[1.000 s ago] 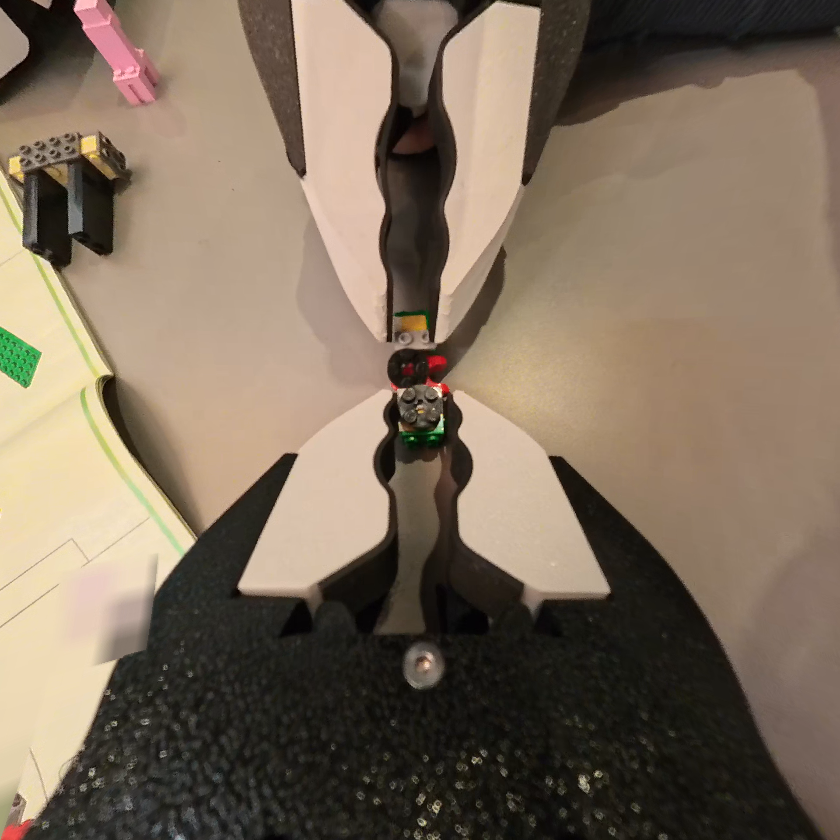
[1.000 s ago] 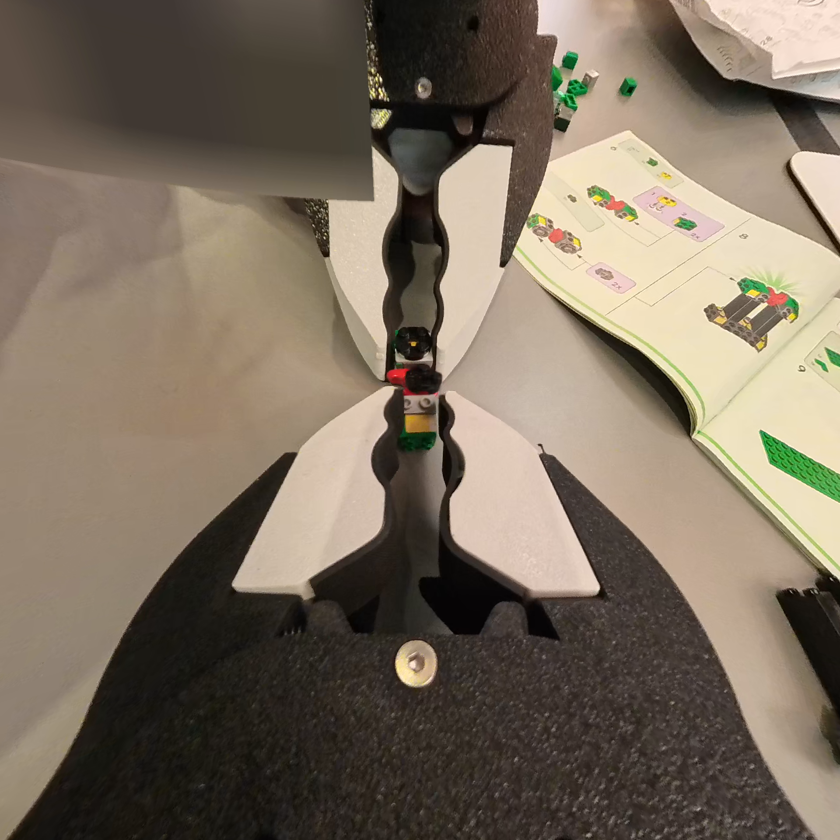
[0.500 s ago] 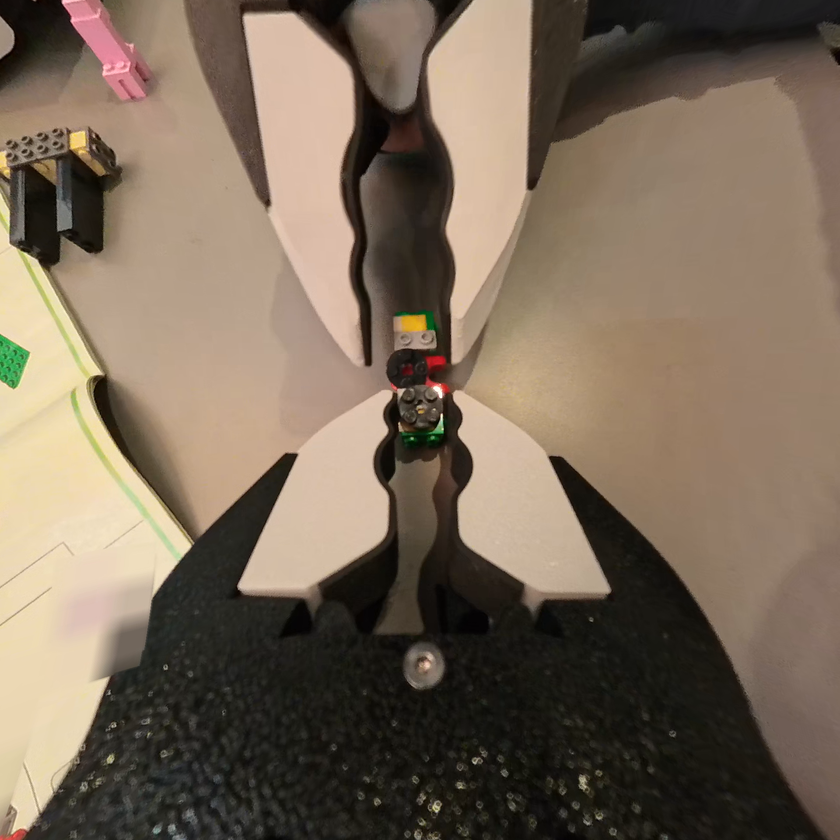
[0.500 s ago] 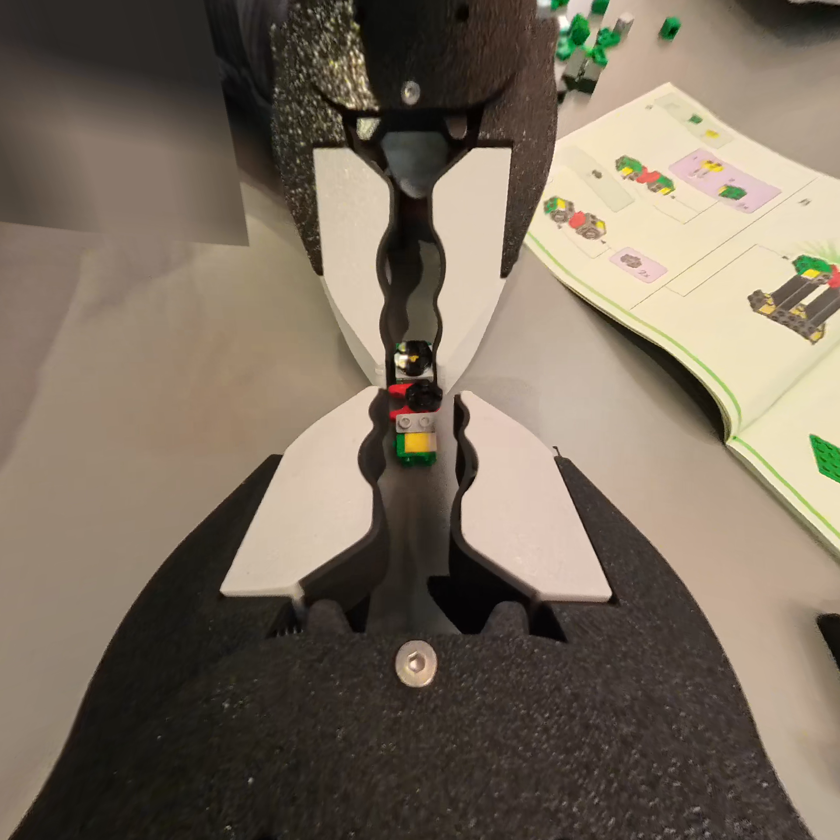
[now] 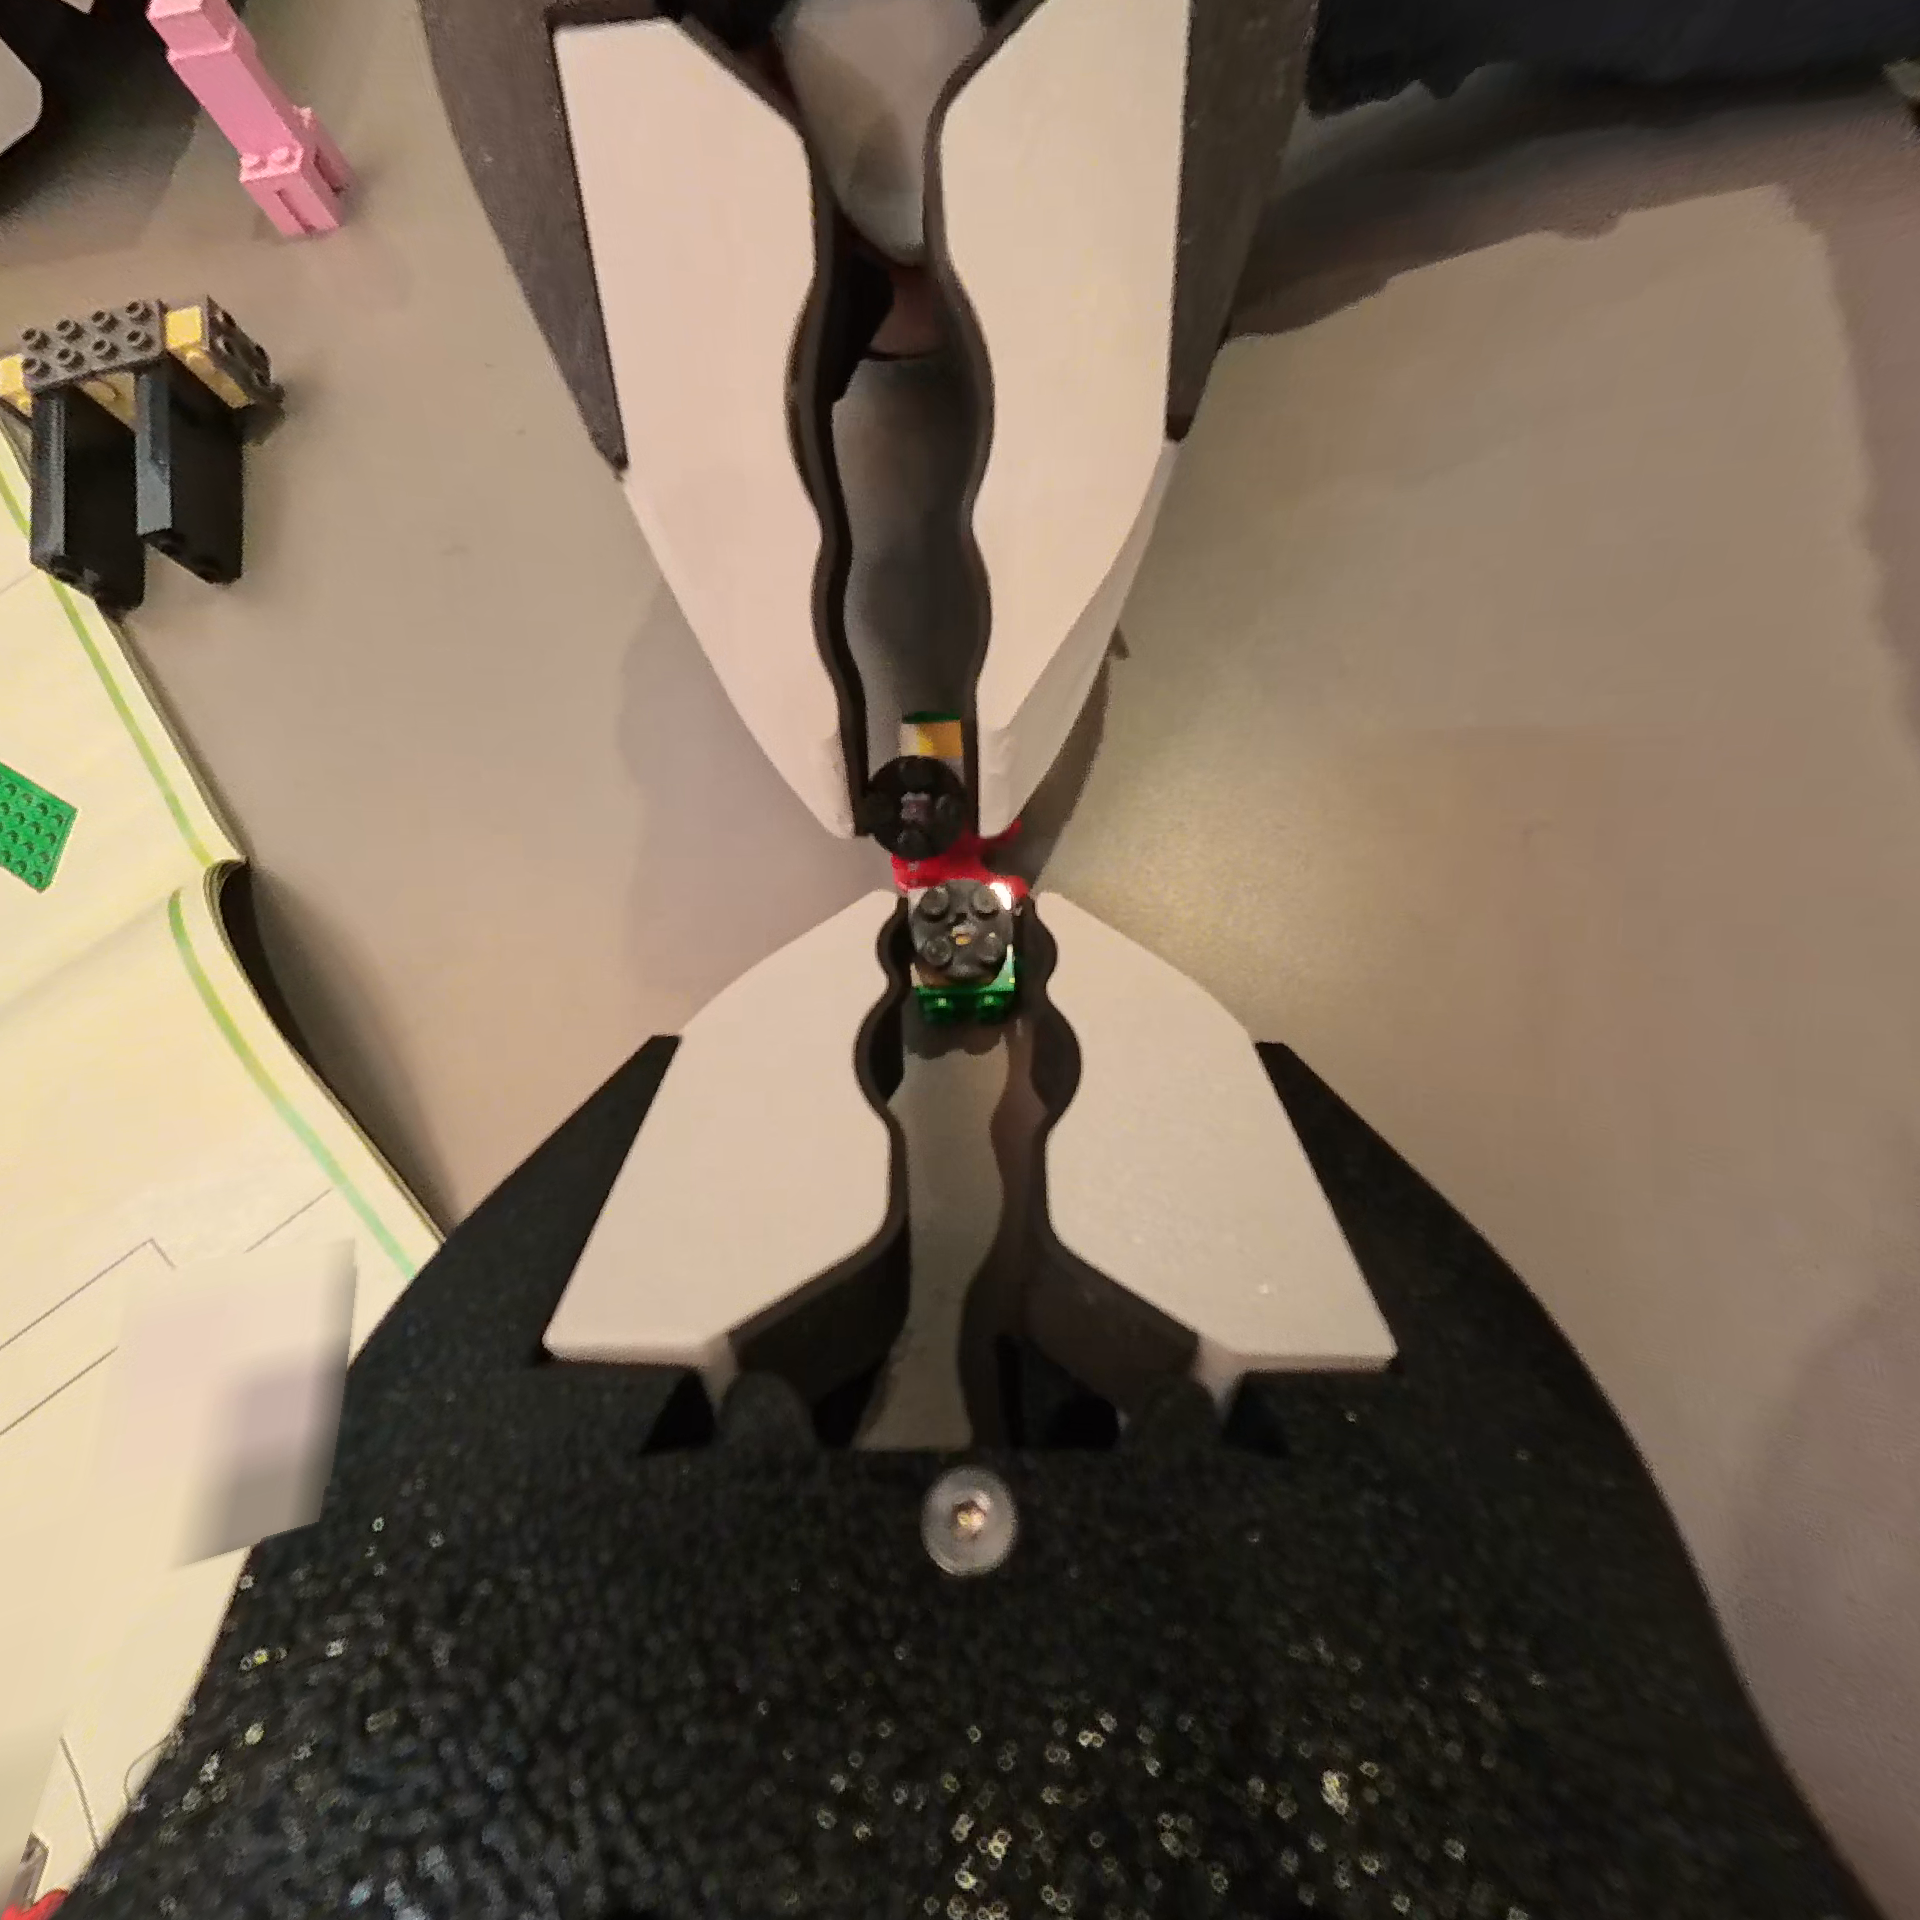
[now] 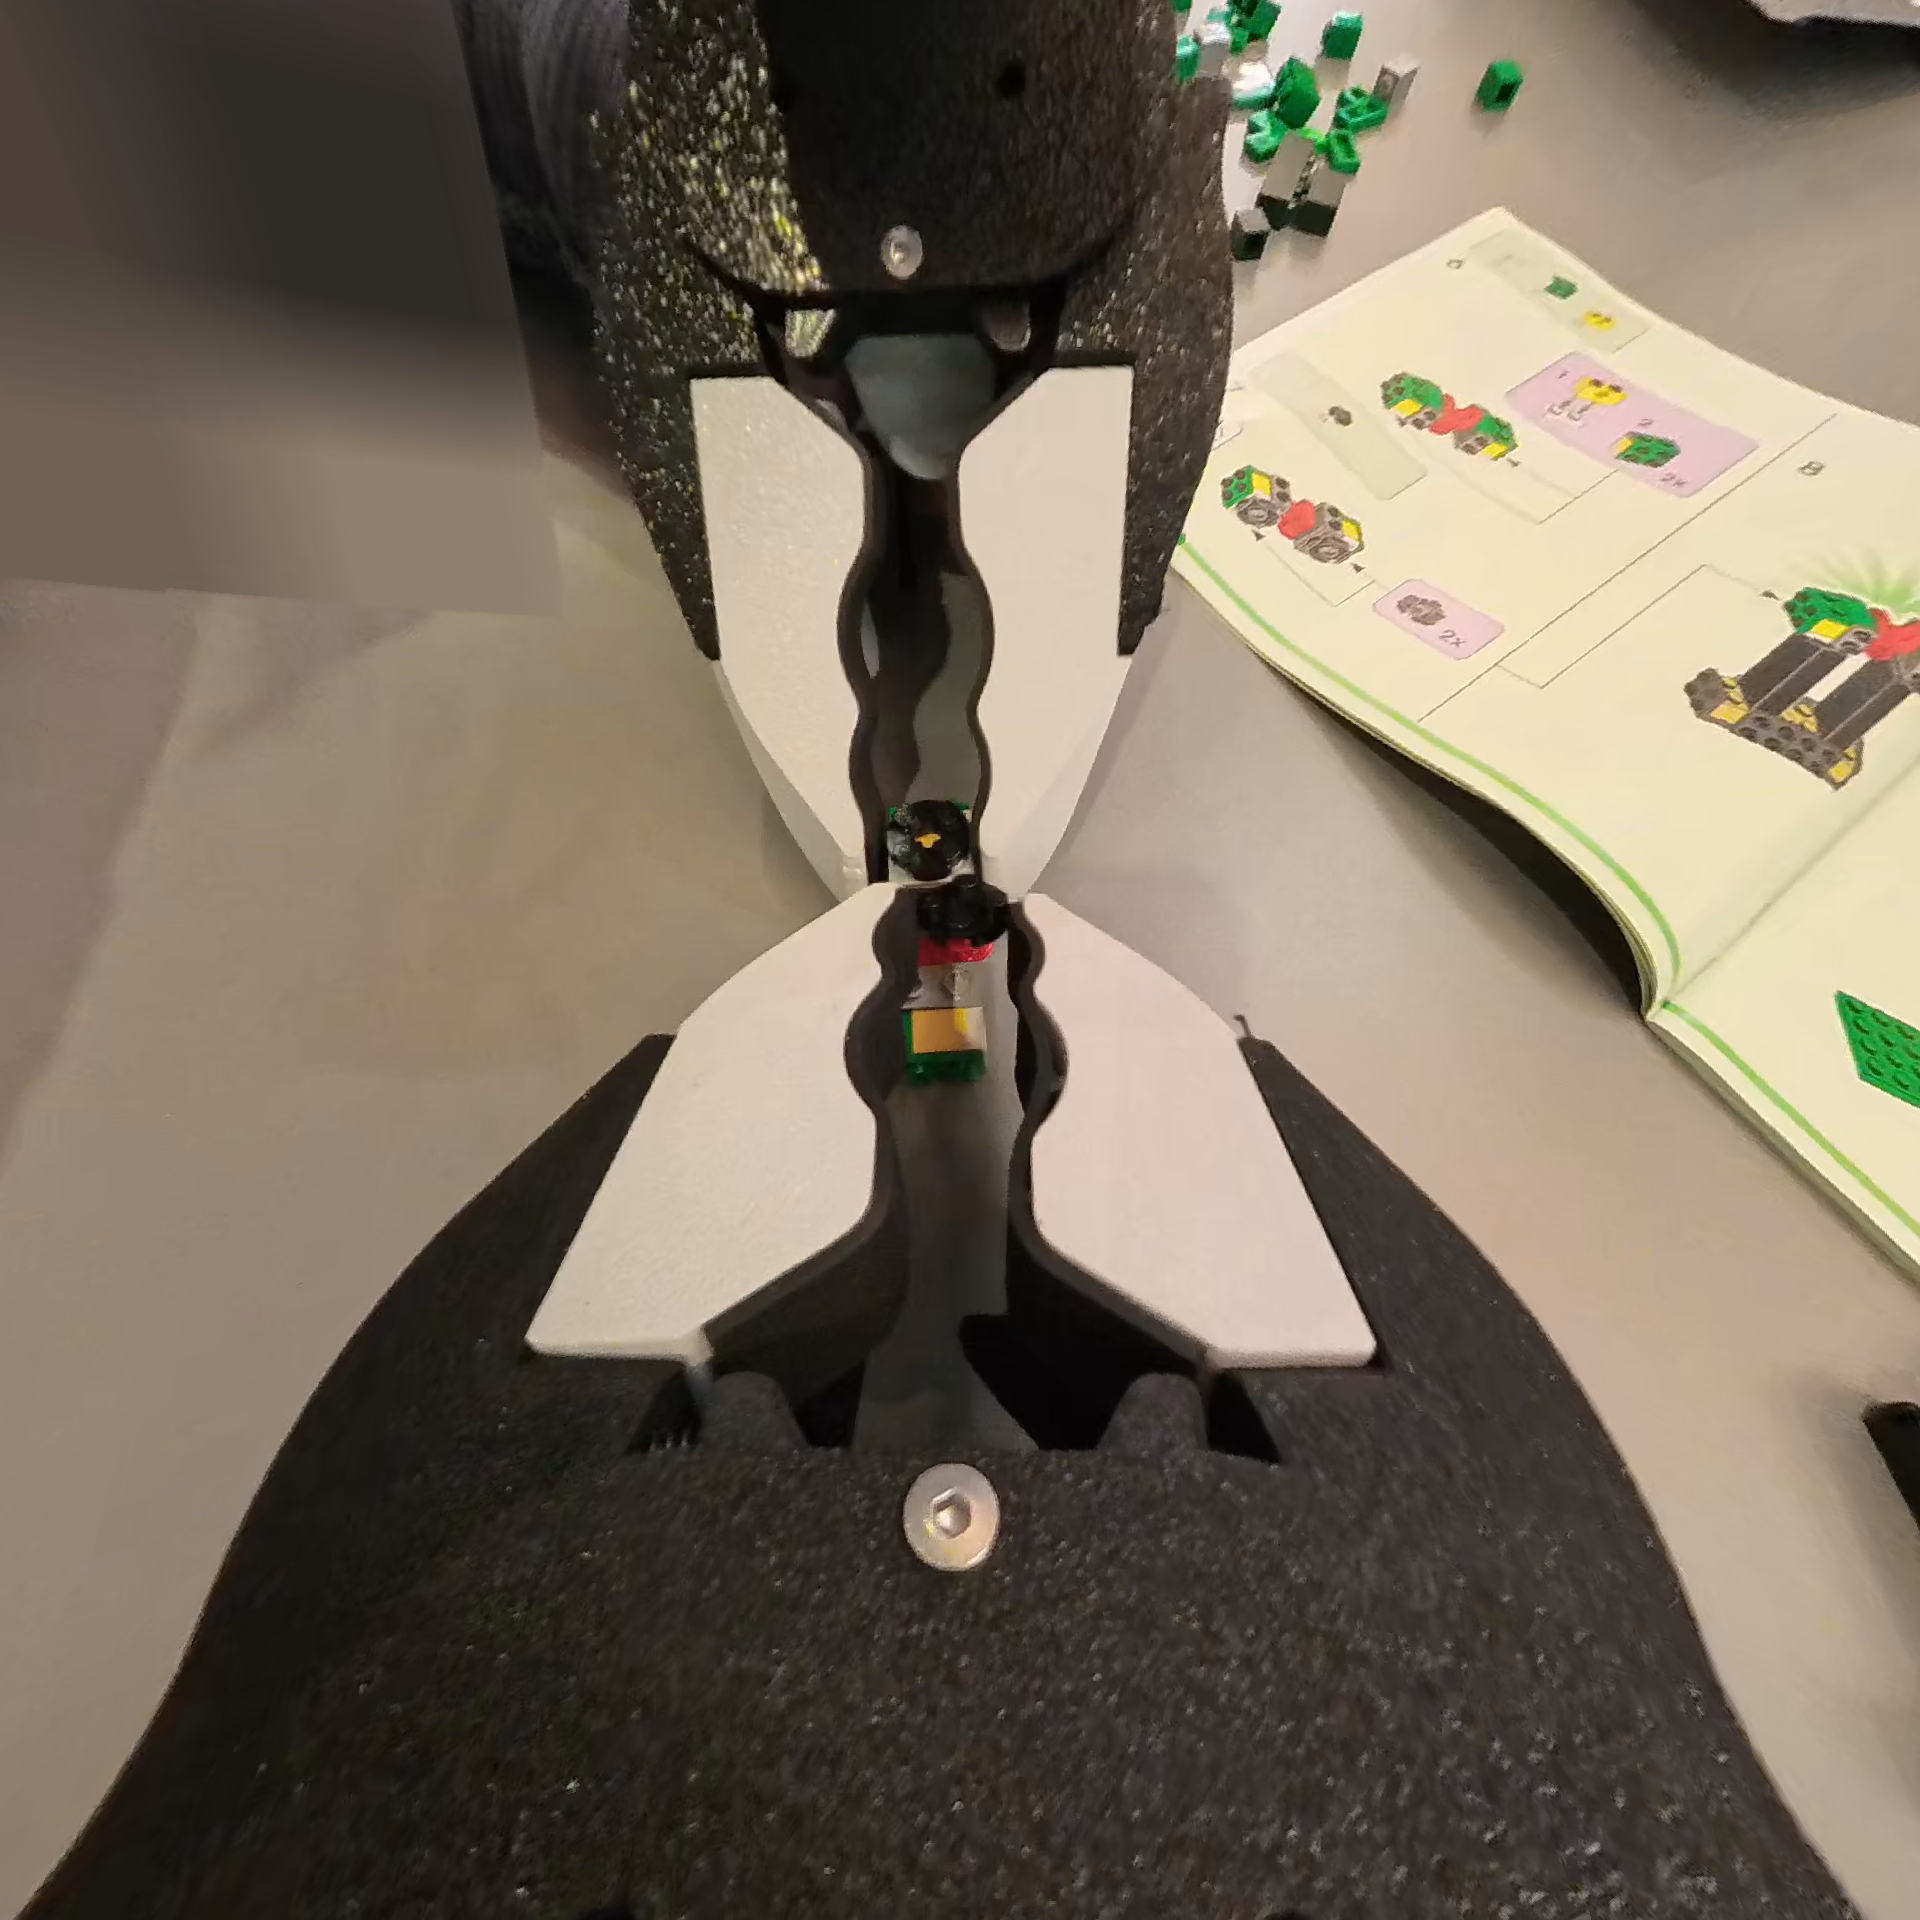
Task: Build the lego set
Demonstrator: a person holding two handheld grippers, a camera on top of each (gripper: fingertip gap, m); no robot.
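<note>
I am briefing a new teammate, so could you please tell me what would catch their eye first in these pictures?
Two hand-held grippers meet tip to tip over the grey table: the left hand-held gripper pinches a small brick stack, the right hand-held gripper another, joined by a red piece. An open booklet lies at the right of the right wrist view, loose green bricks beyond it.

Smooth, matt grey-beige tabletop (image 5: 1507,831) fills both views, lit warmly from above so that soft-edged shadows fall across it. A dark strip (image 5: 1610,73) borders its far edge in the left wrist view.
</note>
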